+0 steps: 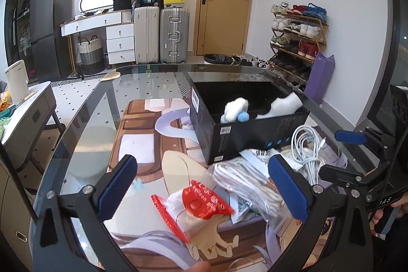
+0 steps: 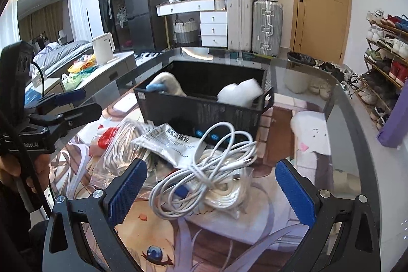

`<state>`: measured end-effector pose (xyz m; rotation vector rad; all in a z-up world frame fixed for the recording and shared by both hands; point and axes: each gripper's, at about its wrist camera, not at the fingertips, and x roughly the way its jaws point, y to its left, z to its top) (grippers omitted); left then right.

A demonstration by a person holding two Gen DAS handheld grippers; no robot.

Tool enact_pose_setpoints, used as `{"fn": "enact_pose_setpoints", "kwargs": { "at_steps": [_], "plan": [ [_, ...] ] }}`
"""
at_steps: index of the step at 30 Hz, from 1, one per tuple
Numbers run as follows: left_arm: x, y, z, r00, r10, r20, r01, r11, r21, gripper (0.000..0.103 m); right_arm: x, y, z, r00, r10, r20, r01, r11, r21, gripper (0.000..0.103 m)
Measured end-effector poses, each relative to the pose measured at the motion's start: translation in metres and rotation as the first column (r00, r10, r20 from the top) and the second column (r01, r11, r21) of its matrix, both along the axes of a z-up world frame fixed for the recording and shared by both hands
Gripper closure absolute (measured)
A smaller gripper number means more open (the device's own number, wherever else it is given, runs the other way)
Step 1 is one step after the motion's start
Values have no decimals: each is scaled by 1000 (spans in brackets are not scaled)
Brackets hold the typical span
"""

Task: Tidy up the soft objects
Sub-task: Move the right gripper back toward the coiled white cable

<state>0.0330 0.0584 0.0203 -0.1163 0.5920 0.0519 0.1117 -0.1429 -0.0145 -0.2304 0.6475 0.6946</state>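
Trouble is most likely to come from the white cable bundle (image 2: 206, 170), which lies loosely coiled on top of the pile just in front of the right tool (image 2: 211, 191). Its loops stick out on all sides, so I judge that a pinch on one strand would drag the rest, snag the crinkled printed packet (image 2: 168, 142) beneath it, or tip things off the worktop (image 1: 153, 83). The left tool (image 1: 201, 185) faces a slippery problem: the red-and-white plastic sachet (image 1: 193, 205) and the clear bag of grey-white cord (image 1: 244, 182) are smooth film that could slide out of the ribbed blue pads or fold instead of lifting.

Both tools are spread wide and hold nothing; the left one hovers over the sachet, the right over the cables.

The soft things already sorted sit in the black cardboard box (image 1: 244, 134) beyond the pile: a fluffy white plush with a pale blue pom-pom (image 1: 236, 111) and a white sock-like piece (image 1: 283, 103), both limp and fuzzy. The box is rigid and matte with printed labels, and its near edge touches the clutter, so a careless pull may shove it. The worktop is glossy glass over a printed illustrated mat, and a small white fuzzy patch (image 2: 308, 131) lies apart on it to the right of the box
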Motion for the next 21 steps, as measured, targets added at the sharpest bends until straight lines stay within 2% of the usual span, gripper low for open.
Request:
{"fn": "enact_pose_setpoints", "kwargs": {
  "at_steps": [13, 21],
  "plan": [
    [-5, 3, -10, 1000, -10, -26, 10, 1000, -21, 0, 8, 12, -18, 998, -23, -52, 23, 1000, -9, 1],
    [-5, 2, -9, 999, -20, -28, 19, 1000, -17, 0, 12, 15, -24, 999, -36, -42, 34, 999, -43, 1]
  ]
}}
